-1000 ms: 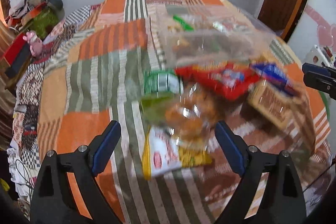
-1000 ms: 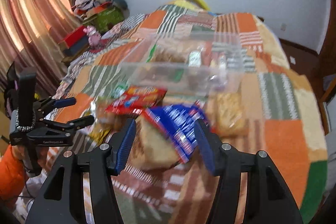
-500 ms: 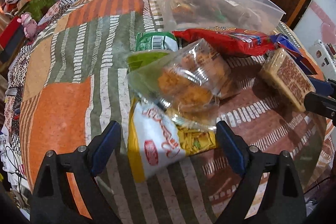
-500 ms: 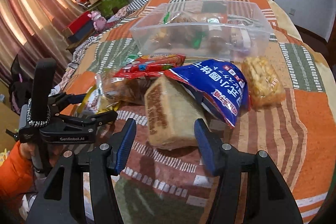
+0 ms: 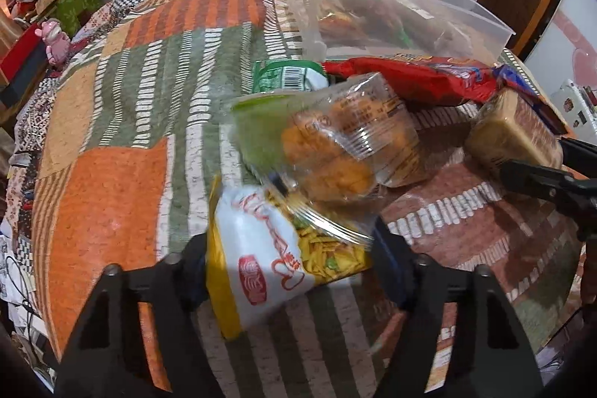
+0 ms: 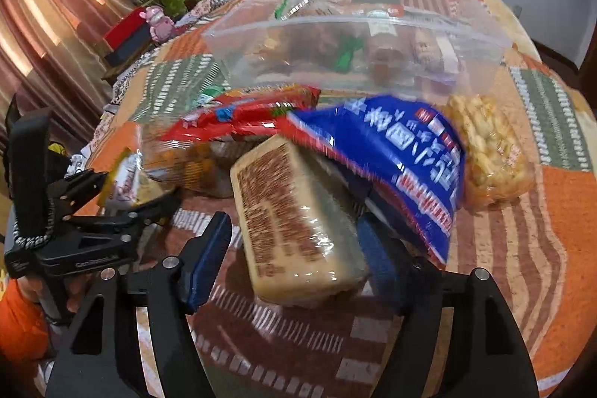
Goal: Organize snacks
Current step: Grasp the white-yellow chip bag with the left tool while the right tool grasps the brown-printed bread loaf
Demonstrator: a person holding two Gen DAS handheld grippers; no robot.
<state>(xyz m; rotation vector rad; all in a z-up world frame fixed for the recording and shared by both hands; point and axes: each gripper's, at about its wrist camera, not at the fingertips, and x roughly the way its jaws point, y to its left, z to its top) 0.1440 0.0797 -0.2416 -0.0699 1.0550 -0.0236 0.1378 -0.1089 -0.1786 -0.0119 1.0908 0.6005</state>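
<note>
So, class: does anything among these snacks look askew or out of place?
Yes. The loose packets are heaped, not laid flat: the blue bag drapes over the tan wrapped block, and the clear pouch of orange snacks overlaps the white-and-yellow packet. Nothing looks spilled.

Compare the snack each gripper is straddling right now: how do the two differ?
The white-and-yellow snack bag between the left gripper fingers is a soft, printed pouch; the tan wrapped block between the right gripper fingers is stiff and brick-shaped in clear film. The bag lies under another packet; the block leans against the blue bag. Neither is clamped.
</note>
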